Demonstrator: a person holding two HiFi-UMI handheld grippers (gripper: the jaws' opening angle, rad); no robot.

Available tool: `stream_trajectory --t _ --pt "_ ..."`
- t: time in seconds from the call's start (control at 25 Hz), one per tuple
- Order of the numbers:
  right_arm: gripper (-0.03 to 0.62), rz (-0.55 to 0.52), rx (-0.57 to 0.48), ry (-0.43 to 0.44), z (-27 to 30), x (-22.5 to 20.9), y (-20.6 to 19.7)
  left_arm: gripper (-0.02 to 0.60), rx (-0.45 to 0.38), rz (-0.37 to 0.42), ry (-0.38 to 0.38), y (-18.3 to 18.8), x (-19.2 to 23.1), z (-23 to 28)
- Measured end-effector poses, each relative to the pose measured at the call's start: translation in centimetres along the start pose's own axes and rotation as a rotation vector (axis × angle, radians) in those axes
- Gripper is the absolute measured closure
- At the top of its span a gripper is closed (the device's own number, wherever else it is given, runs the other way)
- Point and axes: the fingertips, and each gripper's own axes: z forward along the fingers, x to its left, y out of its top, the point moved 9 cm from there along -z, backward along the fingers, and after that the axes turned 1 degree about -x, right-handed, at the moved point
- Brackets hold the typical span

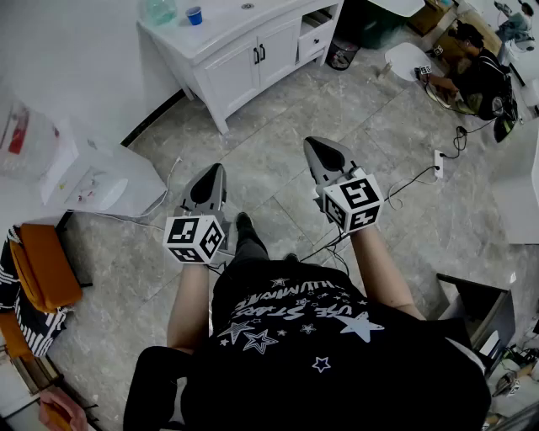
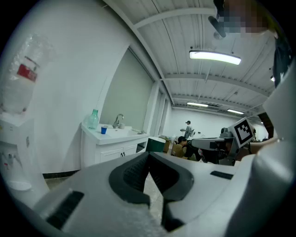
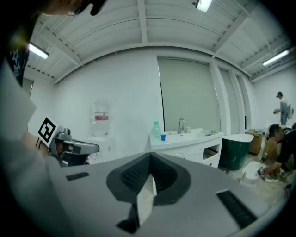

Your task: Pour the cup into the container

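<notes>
Standing position: tiled floor, well apart from the white bench [image 1: 226,34] at the far left of the room.

Left gripper [image 1: 210,178]: fingers pressed together, nothing between them. Same reading in the left gripper view [image 2: 149,155].

Right gripper [image 1: 320,150]: fingers likewise pressed together and empty, confirmed in the right gripper view [image 3: 150,158].

Blue cup [image 1: 194,15]: upright on the bench top, long axis vertical, untouched. Greenish bottle [image 1: 160,10] just to its left, apart from it. Faucet [image 3: 181,125] and basin further right along the bench. Cannot tell which vessel serves as the container.

Key relation: cup far and to the left of both pairs of fingers, well out of reach. In the left gripper view, cup [image 2: 103,130] left of the finger line. In the right gripper view, cup [image 3: 163,137] almost straight ahead, just right of the tips. Left gripper slightly nearer by the head view, right better aimed; margin small.

Judgement: task not begun. Next needed: walk to the bench, spread one pair of fingers, approach the cup side-on at mid-height.
</notes>
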Motion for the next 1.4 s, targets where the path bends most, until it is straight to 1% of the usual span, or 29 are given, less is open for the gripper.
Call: stream_trajectory --t 0.2,0.48,0.68,0.88,1.0,1.12,1.32,1.4 --pt "0.588 0.015 0.005 -0.004 0.6 -0.2 -0.2 0.572 0.009 0.0 0.005 0.0 0.5 0.2" --pt "0.588 0.039 0.016 0.003 3.3 -0.6 -0.5 0.572 0.022 -0.019 0.028 -0.3 2.7 0.7" --pt "0.588 0.059 0.007 0.005 7.7 -1.3 -0.5 0.572 0.037 -0.031 0.04 -0.3 6.4 2.2" --pt "0.586 0.047 -0.028 0.014 14.1 -1.1 2.0 0.572 0.026 -0.02 0.031 2.2 12.0 4.8" --pt "0.511 0.03 -0.021 0.022 18.1 -0.8 3.3 0.572 0.014 -0.028 0.024 3.8 15.3 6.4" --pt "0.472 0.027 -0.019 0.026 21.8 -0.4 4.3 0.572 0.012 -0.021 0.017 5.0 18.5 7.5" --pt "0.406 0.02 -0.012 0.028 26.5 0.4 5.0 0.572 -0.011 -0.036 0.022 5.7 23.3 8.5" --pt "0.366 0.019 -0.014 0.028 28.0 0.5 5.2 0.572 -0.024 -0.037 0.033 6.0 25.0 8.9"
